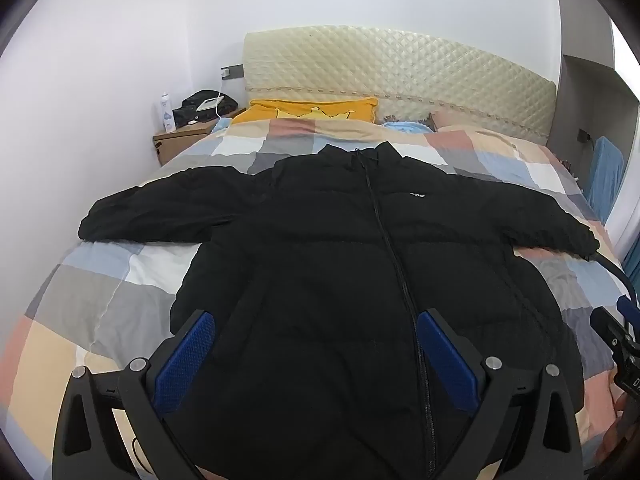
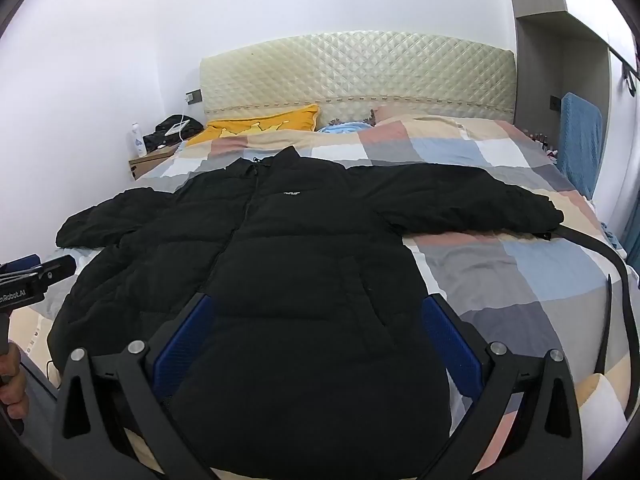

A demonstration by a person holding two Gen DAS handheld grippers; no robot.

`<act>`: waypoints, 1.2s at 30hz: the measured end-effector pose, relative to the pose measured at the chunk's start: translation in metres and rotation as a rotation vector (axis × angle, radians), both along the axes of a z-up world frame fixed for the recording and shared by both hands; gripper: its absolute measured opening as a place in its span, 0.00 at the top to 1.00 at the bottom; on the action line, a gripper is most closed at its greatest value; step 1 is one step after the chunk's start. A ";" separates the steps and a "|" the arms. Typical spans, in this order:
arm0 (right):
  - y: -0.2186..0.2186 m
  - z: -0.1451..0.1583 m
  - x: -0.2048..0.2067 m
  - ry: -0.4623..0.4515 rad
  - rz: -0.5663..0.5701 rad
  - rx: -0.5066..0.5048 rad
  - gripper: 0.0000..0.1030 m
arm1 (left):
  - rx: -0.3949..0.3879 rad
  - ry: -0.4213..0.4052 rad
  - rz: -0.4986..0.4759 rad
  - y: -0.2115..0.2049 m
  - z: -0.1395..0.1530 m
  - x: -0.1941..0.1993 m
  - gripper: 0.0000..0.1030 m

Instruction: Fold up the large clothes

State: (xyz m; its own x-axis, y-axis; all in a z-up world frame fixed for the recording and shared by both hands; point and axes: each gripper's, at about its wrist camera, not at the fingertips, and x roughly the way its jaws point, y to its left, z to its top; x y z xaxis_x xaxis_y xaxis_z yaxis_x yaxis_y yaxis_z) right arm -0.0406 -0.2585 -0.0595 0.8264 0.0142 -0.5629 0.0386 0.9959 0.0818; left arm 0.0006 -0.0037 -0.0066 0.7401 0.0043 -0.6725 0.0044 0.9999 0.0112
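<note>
I have a black puffer jacket (image 1: 320, 248) spread front-up on the bed, lying on a checked quilt (image 1: 100, 292) of grey, blue, peach and white squares. Its collar points to the far end, toward the quilted cream headboard (image 1: 400, 68), the zip runs down the middle, and both sleeves stretch out to the left and right. The hem is at the near edge, just under my two tools. My left gripper (image 1: 316, 354) hangs over the near left half of the jacket with its blue pads (image 1: 188, 356) spread as wide as they go and nothing clamped between them; the zip passes close to the right-hand pad. My right gripper (image 2: 316, 340) sits over the near right half, jaws likewise fully apart and empty, the cloth only lying beneath them. In the right wrist view the left gripper's body shows at the left edge, with a hand (image 2: 12, 376) on its grip. A yellow pillow (image 1: 308, 110) lies at the far end, and a wooden nightstand (image 1: 180, 136) stands far left with a white bottle (image 1: 167, 114) on it. A black strap (image 2: 616, 280) trails over the quilt at the right.
</note>
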 end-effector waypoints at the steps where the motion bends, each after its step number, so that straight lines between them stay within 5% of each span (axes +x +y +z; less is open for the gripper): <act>1: 0.000 0.000 0.000 0.001 0.000 -0.001 0.00 | 0.002 0.000 0.000 0.000 0.000 0.000 0.01; 36: 0.000 -0.006 0.003 0.016 0.001 -0.006 0.00 | 0.002 0.039 -0.011 -0.001 -0.010 0.005 0.01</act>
